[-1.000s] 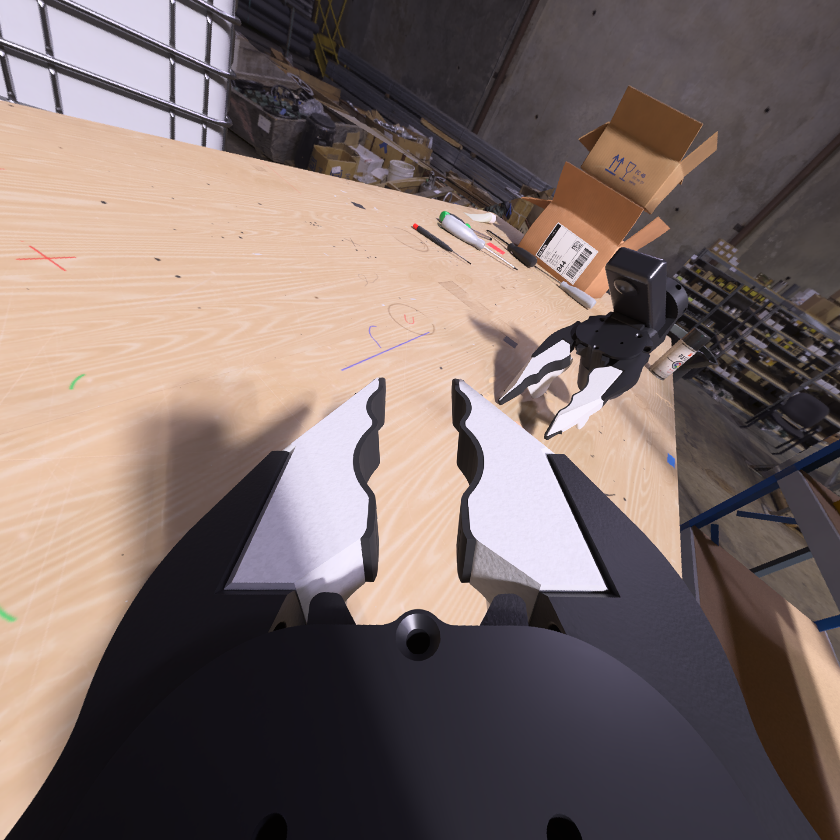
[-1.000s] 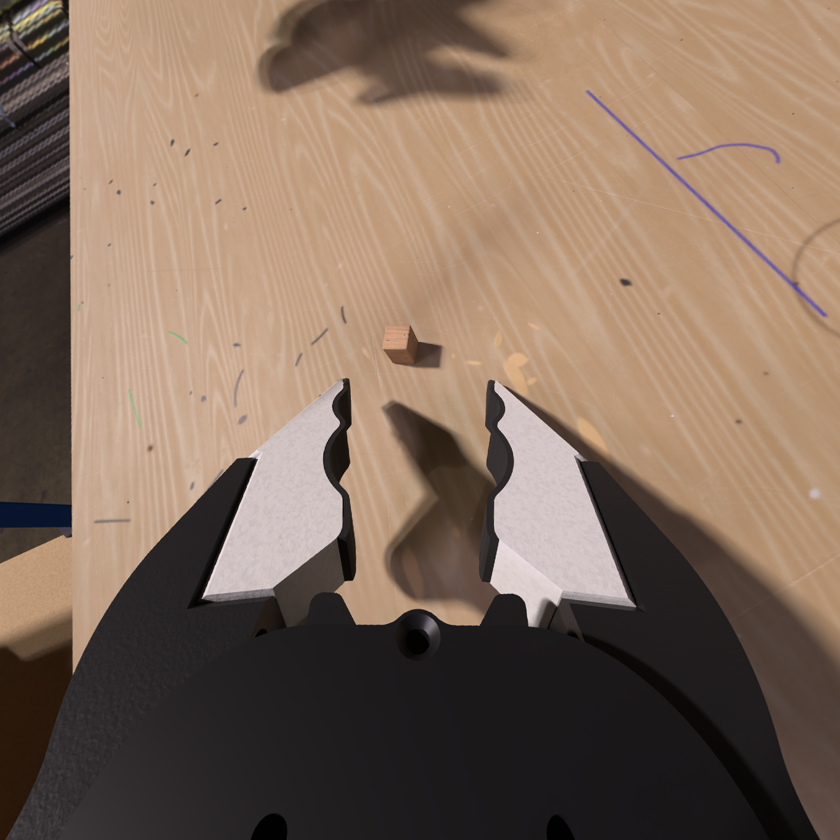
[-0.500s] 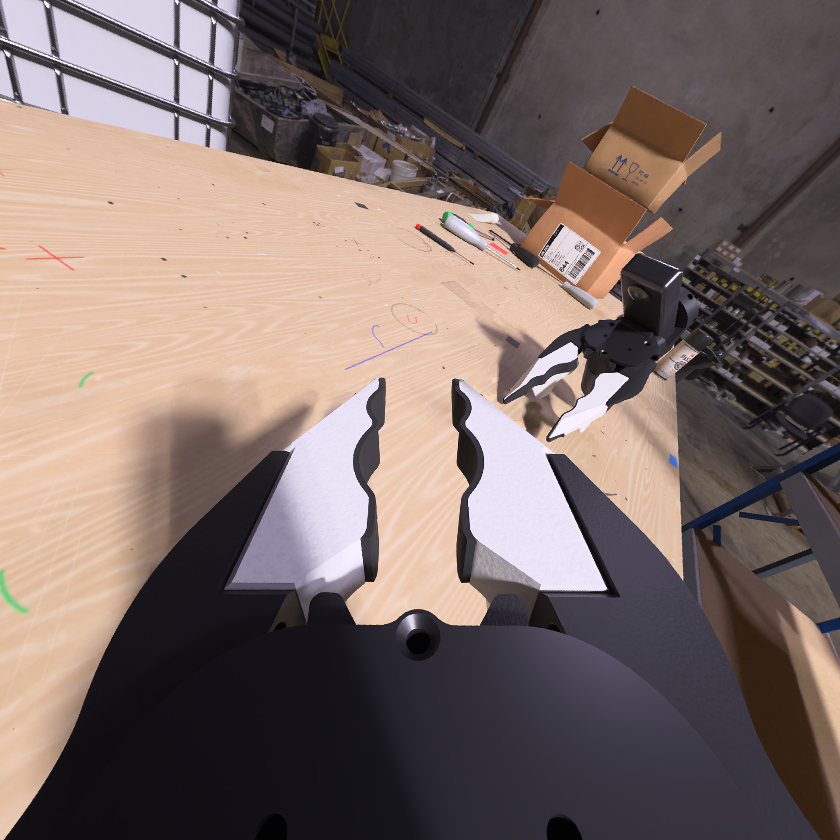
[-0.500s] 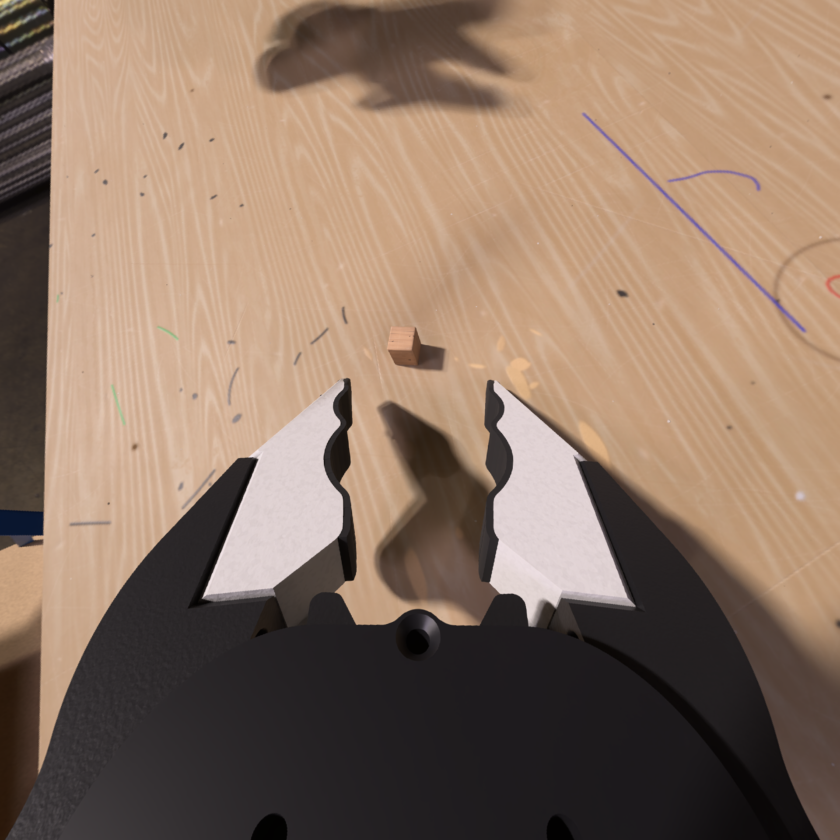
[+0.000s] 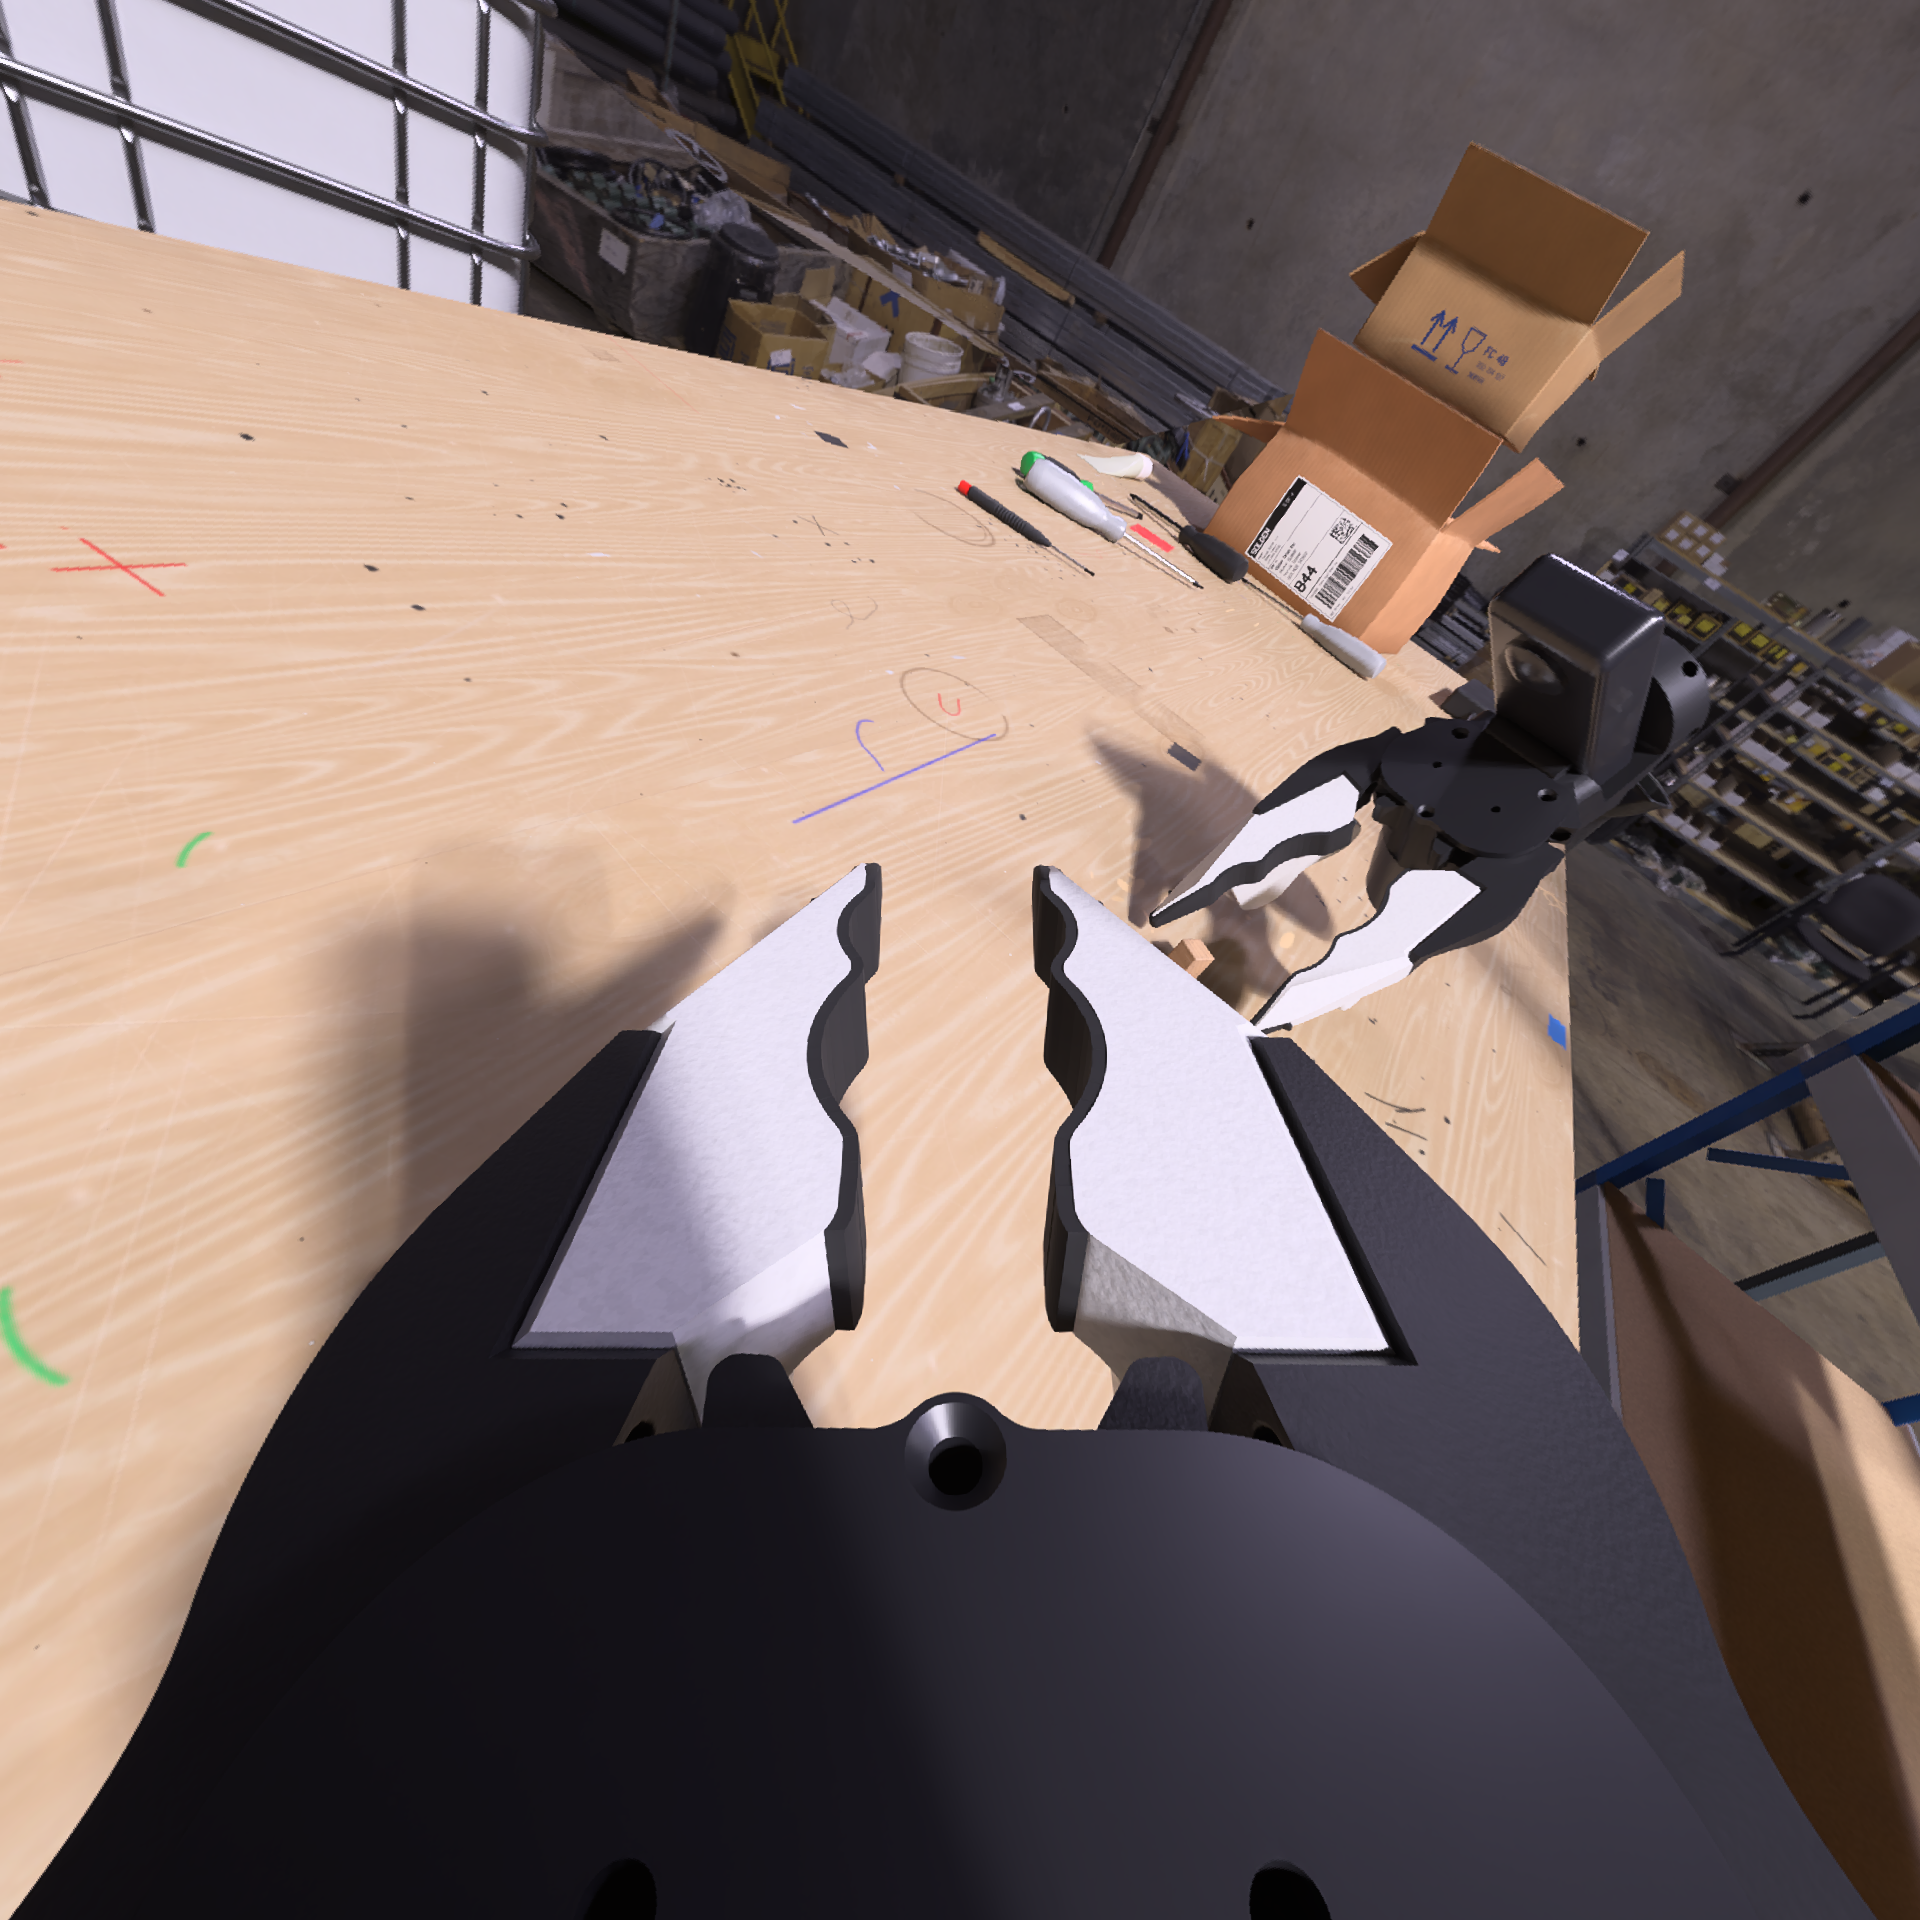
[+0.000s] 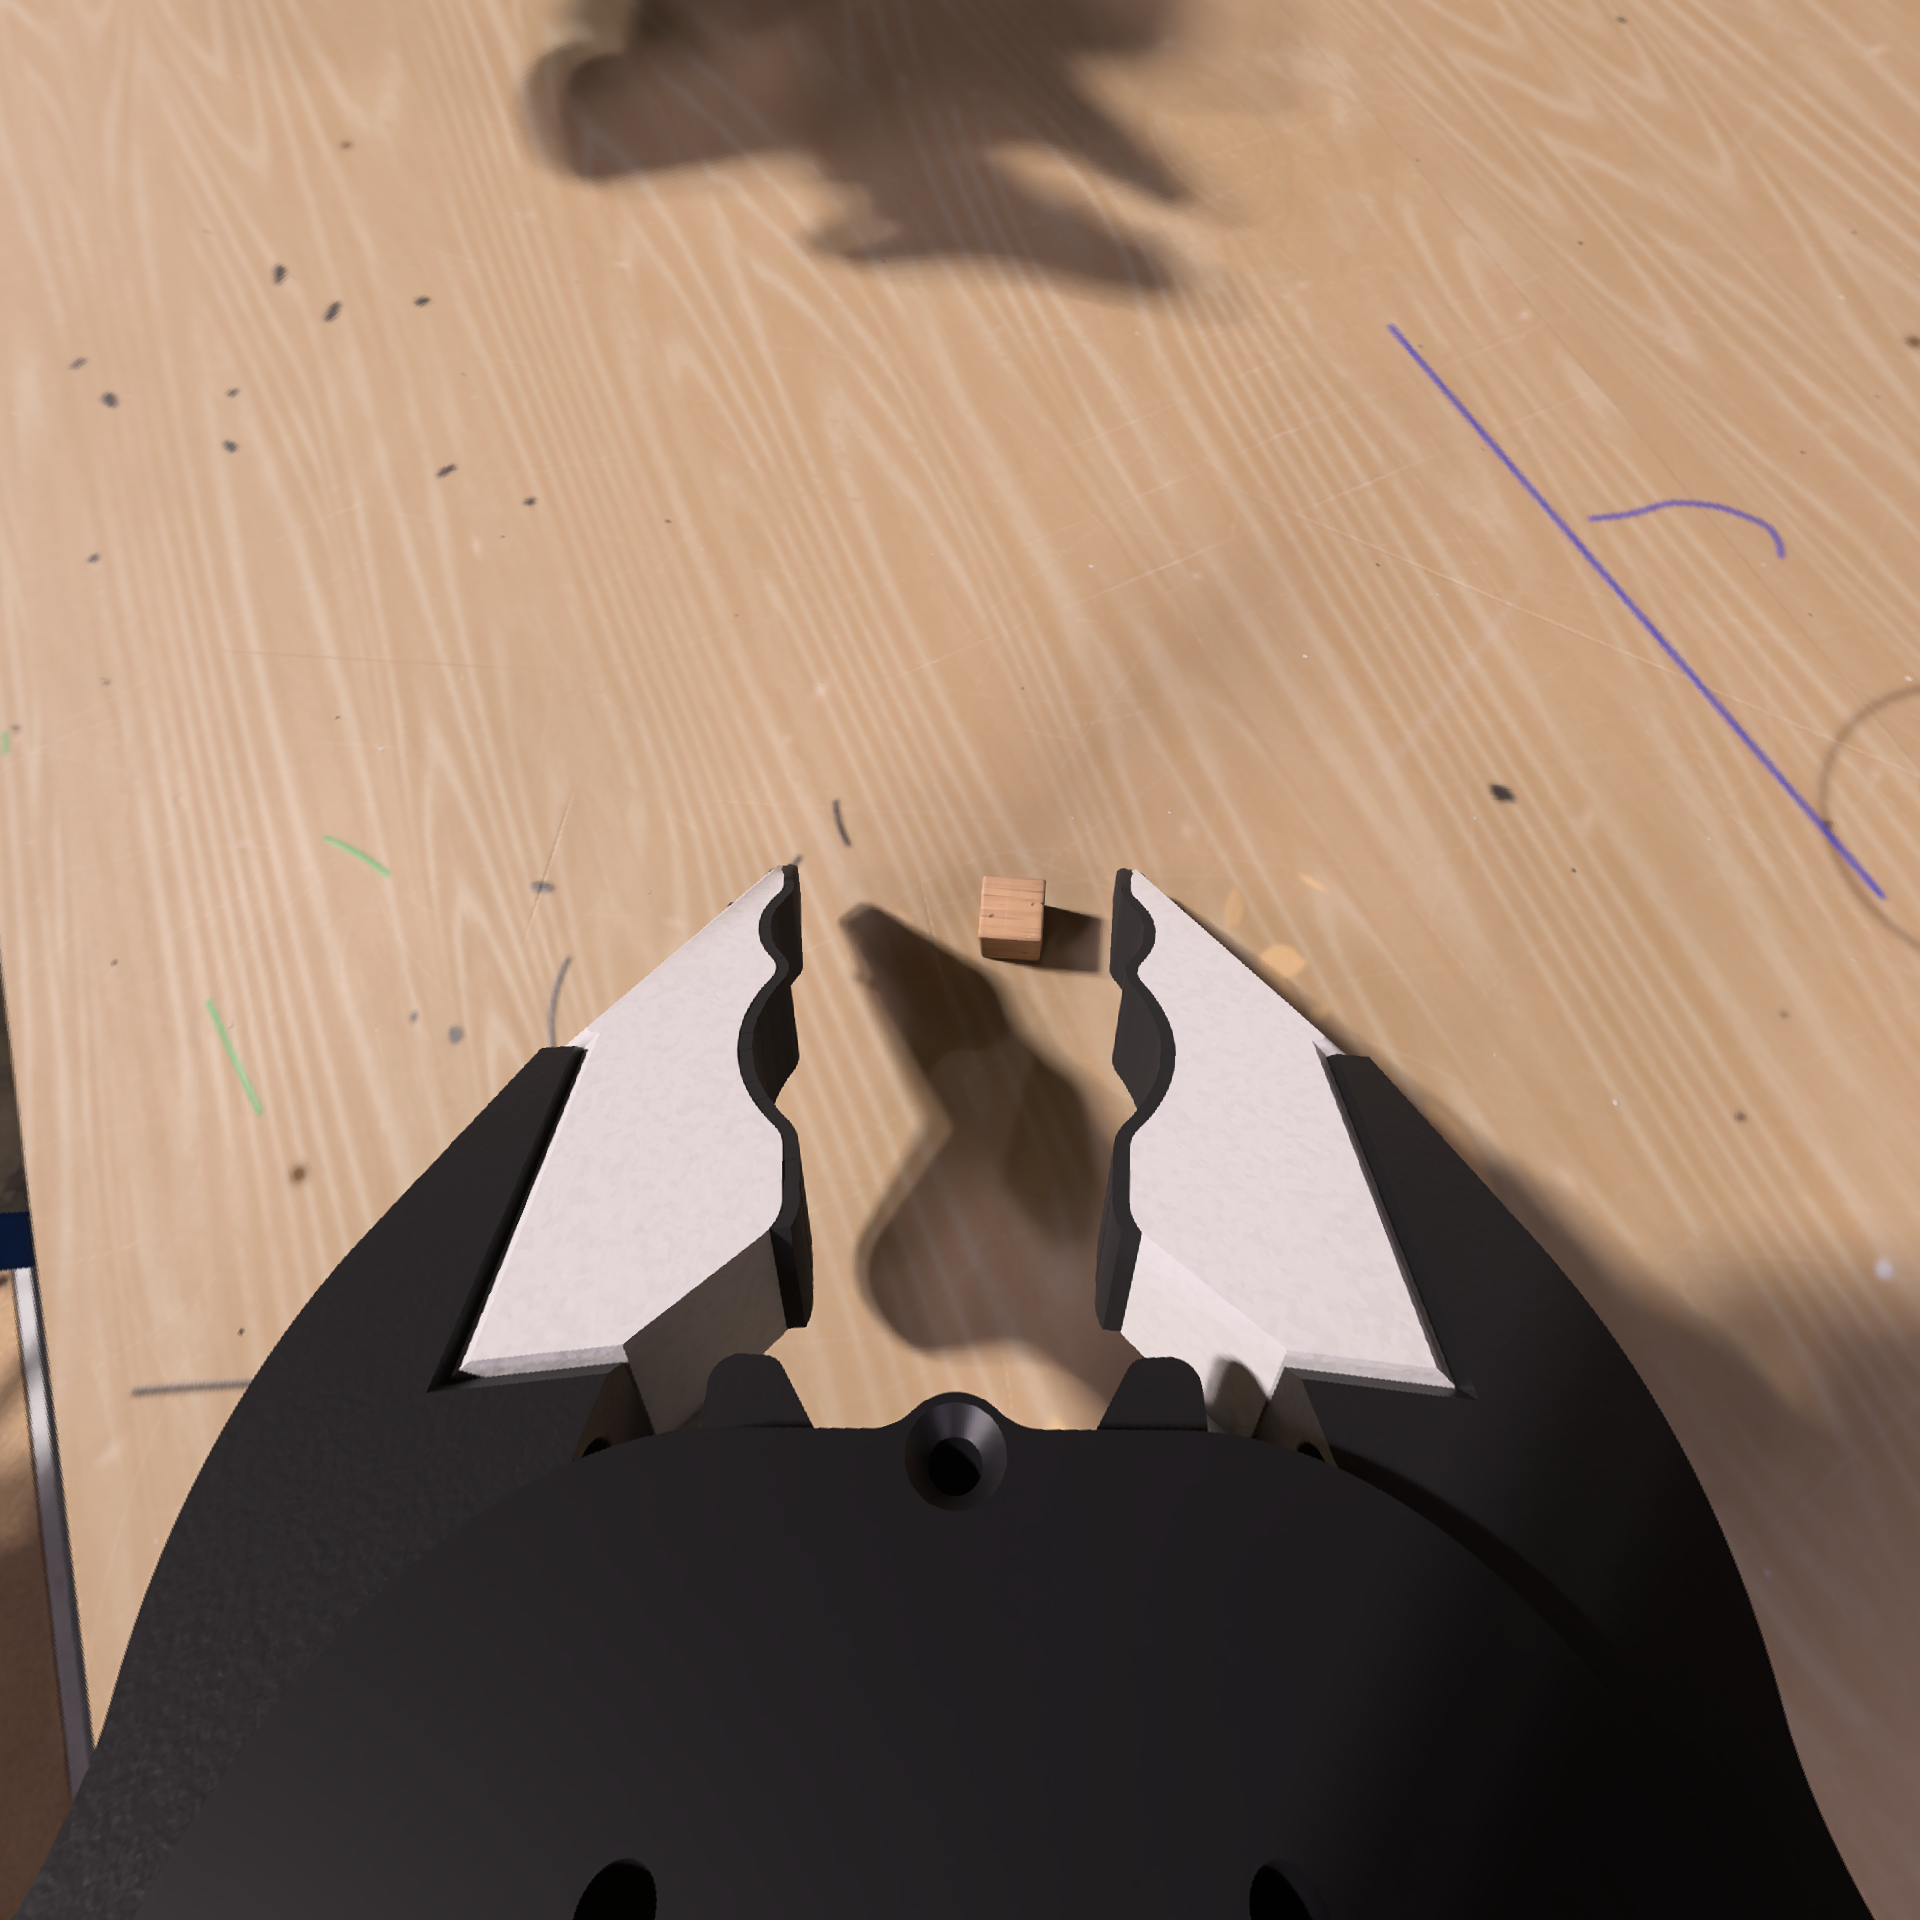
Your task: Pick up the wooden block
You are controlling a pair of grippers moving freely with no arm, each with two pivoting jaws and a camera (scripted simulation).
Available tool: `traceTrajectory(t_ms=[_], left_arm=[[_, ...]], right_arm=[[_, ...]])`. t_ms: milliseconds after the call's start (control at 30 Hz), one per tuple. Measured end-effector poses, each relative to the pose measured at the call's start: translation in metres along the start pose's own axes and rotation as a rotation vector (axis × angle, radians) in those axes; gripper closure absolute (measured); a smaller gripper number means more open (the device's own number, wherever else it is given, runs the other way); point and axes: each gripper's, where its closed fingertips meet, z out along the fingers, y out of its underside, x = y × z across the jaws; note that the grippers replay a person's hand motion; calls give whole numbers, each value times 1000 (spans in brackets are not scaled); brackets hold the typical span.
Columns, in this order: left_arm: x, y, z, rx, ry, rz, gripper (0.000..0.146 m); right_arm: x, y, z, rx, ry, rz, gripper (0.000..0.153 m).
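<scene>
Wooden block (image 6: 1011,916): on the table (image 6: 935,582), ahead of the right gripper (image 6: 956,883), in line with the gap between its fingertips, nearer the right one.
Left gripper (image 5: 956,883): above the table, well apart from the block.
Cardboard boxes (image 5: 1382,499): far table edge.
Screwdrivers (image 5: 1023,528): just left of the boxes.

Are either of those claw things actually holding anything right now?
No. The right gripper is open above the table, and the small wooden block lies untouched between its fingers. The left gripper is open and empty too.
</scene>
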Motion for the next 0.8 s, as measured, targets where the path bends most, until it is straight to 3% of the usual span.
traceTrajectory(t_ms=[200, 333, 467, 600, 800], left_arm=[[1, 2, 2, -6, 6, -1, 117], [3, 1, 2, -5, 12, 1, 117], [7, 2, 2, -14, 33, -12, 117], [21, 8, 8, -41, 129, -85, 117], [47, 18, 21, -93, 323, -339, 117]], right_arm=[[8, 9, 3, -116, 104, 0, 107], [11, 8, 2, -129, 128, -19, 142], [14, 3, 6, -113, 129, -38, 141], [8, -35, 4, 12, 131, -113, 141], [-13, -105, 10, 166, 116, -323, 141]])
